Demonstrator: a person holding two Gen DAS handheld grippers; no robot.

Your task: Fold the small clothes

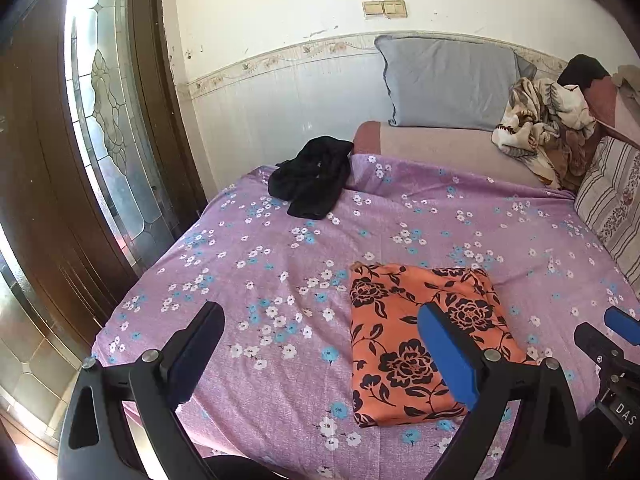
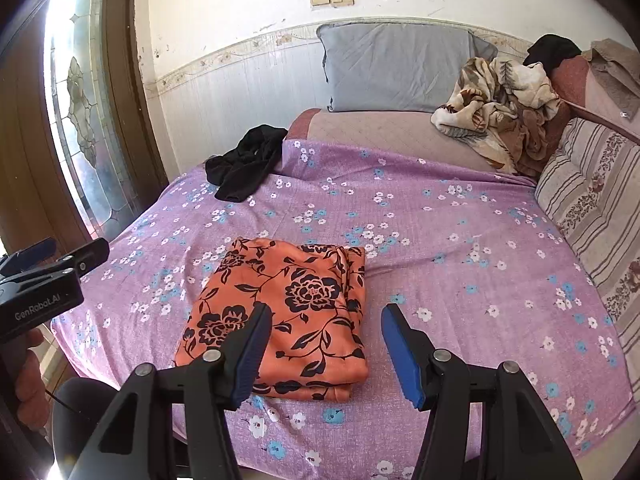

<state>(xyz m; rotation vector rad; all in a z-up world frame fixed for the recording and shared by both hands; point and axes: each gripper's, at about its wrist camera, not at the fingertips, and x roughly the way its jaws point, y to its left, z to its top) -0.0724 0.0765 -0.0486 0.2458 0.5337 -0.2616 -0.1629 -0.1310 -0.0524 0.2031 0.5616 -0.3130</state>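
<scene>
Right wrist: orange floral garment (image 2: pixel 280 316) folded flat, rectangular

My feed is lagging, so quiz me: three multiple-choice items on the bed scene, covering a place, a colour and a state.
1. Where does the black garment lie?
A. at the far left of the purple sheet, near the door
B. on top of the grey pillow
C. under the orange cloth

2. What colour is the flower print on the orange cloth?
A. white
B. black
C. blue

3. What state is the orange cloth in?
A. hanging from a gripper
B. spread out flat in one layer
C. folded into a rectangle on the sheet

Answers:
1 A, it sits crumpled by the sheet's far left edge.
2 B, dark blooms and leaves cover the orange.
3 C, stacked layers show at its edges, and both the left gripper and right gripper are open and empty.
</scene>
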